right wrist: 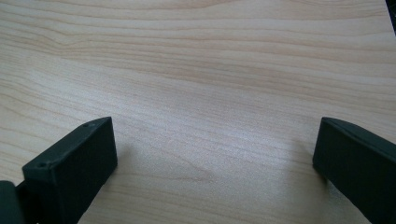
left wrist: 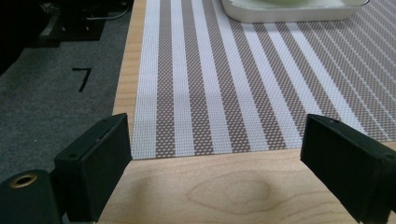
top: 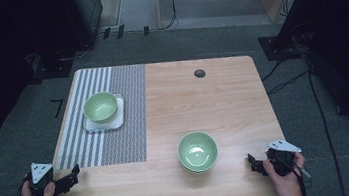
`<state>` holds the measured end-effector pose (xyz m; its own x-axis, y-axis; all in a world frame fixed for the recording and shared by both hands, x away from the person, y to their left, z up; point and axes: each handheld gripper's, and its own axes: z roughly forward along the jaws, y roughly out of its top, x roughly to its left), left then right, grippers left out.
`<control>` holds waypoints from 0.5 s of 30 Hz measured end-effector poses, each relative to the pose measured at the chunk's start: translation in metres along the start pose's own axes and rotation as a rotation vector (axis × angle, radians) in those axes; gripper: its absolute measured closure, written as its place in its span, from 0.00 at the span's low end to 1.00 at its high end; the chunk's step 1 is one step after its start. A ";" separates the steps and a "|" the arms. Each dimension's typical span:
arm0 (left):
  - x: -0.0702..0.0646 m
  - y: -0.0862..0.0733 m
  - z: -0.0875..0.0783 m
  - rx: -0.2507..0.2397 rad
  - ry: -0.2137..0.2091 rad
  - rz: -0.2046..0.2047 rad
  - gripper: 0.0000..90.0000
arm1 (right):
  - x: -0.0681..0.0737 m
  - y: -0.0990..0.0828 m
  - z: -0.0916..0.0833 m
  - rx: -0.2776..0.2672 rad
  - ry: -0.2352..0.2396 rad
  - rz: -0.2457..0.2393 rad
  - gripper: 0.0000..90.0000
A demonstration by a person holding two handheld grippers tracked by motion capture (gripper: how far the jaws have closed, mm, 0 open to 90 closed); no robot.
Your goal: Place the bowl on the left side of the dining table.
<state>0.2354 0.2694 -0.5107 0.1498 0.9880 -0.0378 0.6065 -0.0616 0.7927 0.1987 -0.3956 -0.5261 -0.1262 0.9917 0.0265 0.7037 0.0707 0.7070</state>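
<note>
A green bowl (top: 100, 106) rests on a white square plate (top: 120, 115) on the striped placemat (top: 116, 135) at the table's left. Green bowls stacked together (top: 197, 151) stand on bare wood near the front middle. My left gripper (top: 73, 174) sits at the front left corner, open, just short of the placemat's near edge (left wrist: 210, 144), with nothing between its jaws. Its view catches the white plate's rim (left wrist: 289, 14) at the top. My right gripper (top: 252, 161) lies at the front right, open and empty over bare wood (right wrist: 205, 93), to the right of the stacked bowls.
The wooden table (top: 223, 102) has a dark round hole (top: 199, 73) near its far edge. Grey floor with cables (top: 286, 81) surrounds it, and a black mark (left wrist: 81, 78) is on the floor to the left.
</note>
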 end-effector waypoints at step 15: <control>-0.003 -0.002 0.008 0.074 -0.040 0.020 0.09 | 0.000 0.000 0.000 0.000 0.000 0.000 0.00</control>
<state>0.2404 0.2658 -0.5170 0.1926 0.9801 -0.0473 0.6591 -0.0935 0.7462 0.1987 -0.3956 -0.5262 -0.1262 0.9916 0.0264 0.7036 0.0707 0.7071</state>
